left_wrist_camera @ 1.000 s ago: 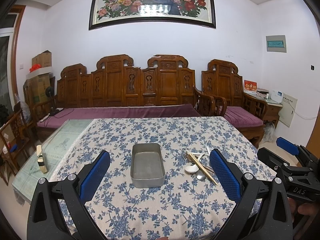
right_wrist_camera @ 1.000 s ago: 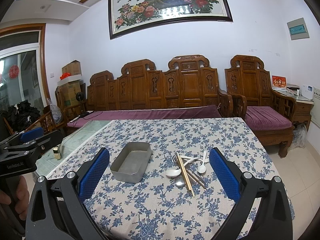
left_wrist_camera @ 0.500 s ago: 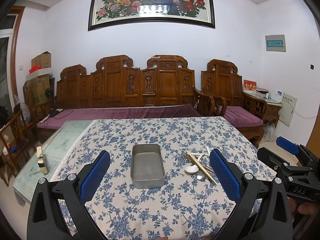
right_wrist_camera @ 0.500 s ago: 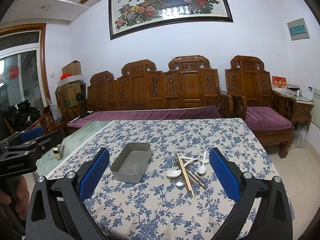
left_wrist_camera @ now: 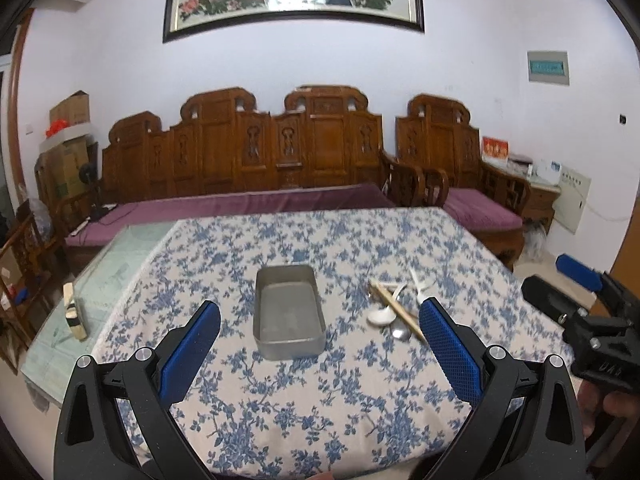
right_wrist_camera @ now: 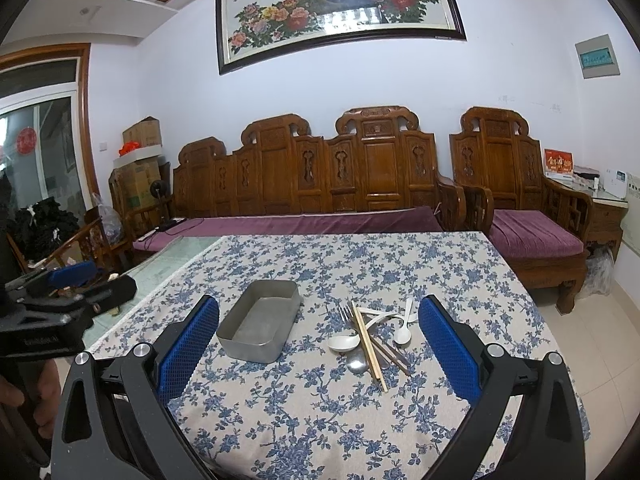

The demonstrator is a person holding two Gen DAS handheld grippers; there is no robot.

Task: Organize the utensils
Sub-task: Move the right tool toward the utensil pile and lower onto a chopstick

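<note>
Blue-flowered cloth (right_wrist_camera: 320,412) covers the bench, and on it a grey metal tin (right_wrist_camera: 260,326) lies open and holds nothing. Just to the right of the tin a small heap of utensils lies apart from it: a fork (right_wrist_camera: 347,314), a pair of wooden chopsticks (right_wrist_camera: 370,346) laid over a white spoon (right_wrist_camera: 344,343), a second white spoon (right_wrist_camera: 404,328) on the far side and a metal spoon (right_wrist_camera: 357,363) under the sticks. The left gripper (left_wrist_camera: 318,320) hovers over the near edge of the bench facing the tin, its blue-padded fingers (left_wrist_camera: 192,350) spread wide with nothing between them. The right gripper (right_wrist_camera: 318,320) hovers likewise, its fingers (right_wrist_camera: 450,350) wide apart, framing the tin and the heap. A hand (right_wrist_camera: 28,396) grips the left tool's handle at the edge of the right wrist view. Behind the bench stands a carved wooden sofa (right_wrist_camera: 320,176) with purple cushions, under a framed flower painting (right_wrist_camera: 336,8).
</note>
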